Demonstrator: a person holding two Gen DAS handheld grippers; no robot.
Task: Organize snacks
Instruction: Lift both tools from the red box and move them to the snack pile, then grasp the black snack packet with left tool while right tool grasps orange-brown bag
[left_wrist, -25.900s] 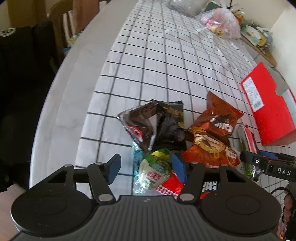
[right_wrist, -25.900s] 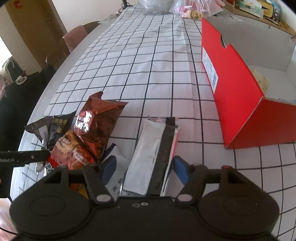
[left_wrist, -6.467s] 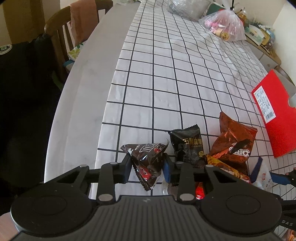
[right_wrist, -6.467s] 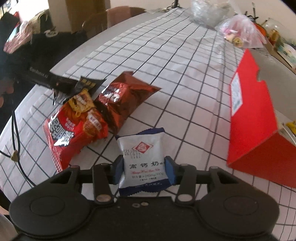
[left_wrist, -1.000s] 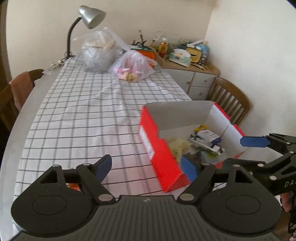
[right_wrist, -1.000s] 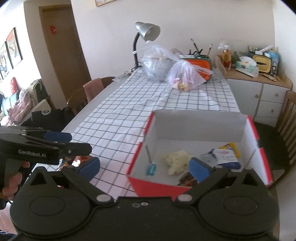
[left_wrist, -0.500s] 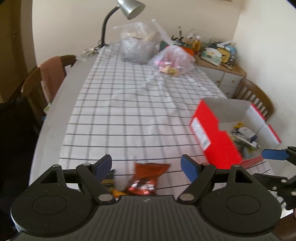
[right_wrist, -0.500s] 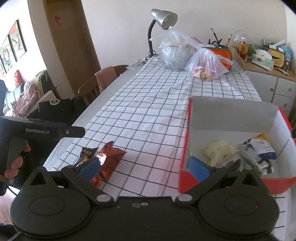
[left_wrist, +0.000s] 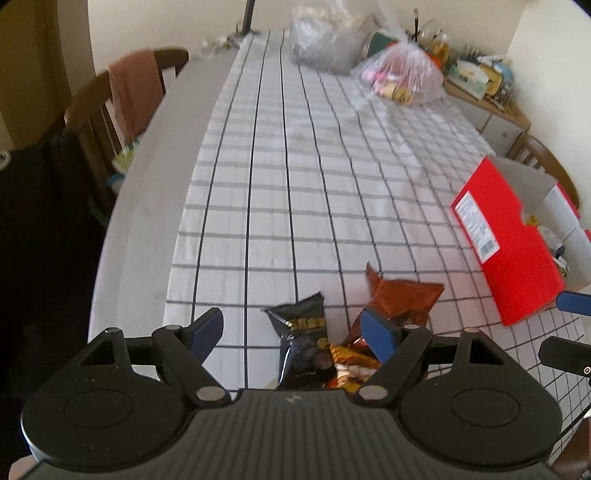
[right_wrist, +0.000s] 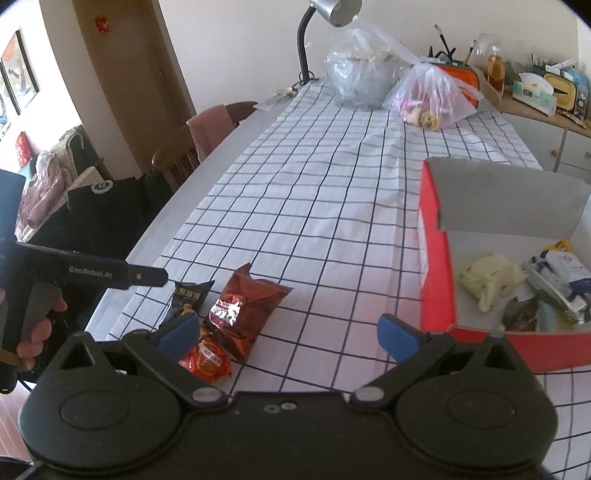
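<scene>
My left gripper (left_wrist: 293, 325) is open and empty above a black snack pouch (left_wrist: 301, 332), with a dark red foil bag (left_wrist: 400, 299) and an orange packet (left_wrist: 351, 369) beside it. My right gripper (right_wrist: 290, 332) is open and empty, between the foil bag (right_wrist: 245, 306), the orange packet (right_wrist: 205, 360) and the black pouch (right_wrist: 186, 297) on its left and the red box (right_wrist: 437, 280) on its right. The box (left_wrist: 509, 251) holds several snacks, among them a pale yellow pack (right_wrist: 487, 278) and a blue and white pack (right_wrist: 563, 273).
A checked cloth (right_wrist: 314, 206) covers the long table. Two plastic bags (right_wrist: 428, 92) and a desk lamp (right_wrist: 325, 22) stand at the far end. A wooden chair (left_wrist: 110, 107) stands at the left edge. A sideboard with clutter (right_wrist: 539, 92) is at the far right.
Both grippers have swung left, away from the red box and toward the snack pile. The left gripper has dropped closer to the pouches. Both stay open and empty.
</scene>
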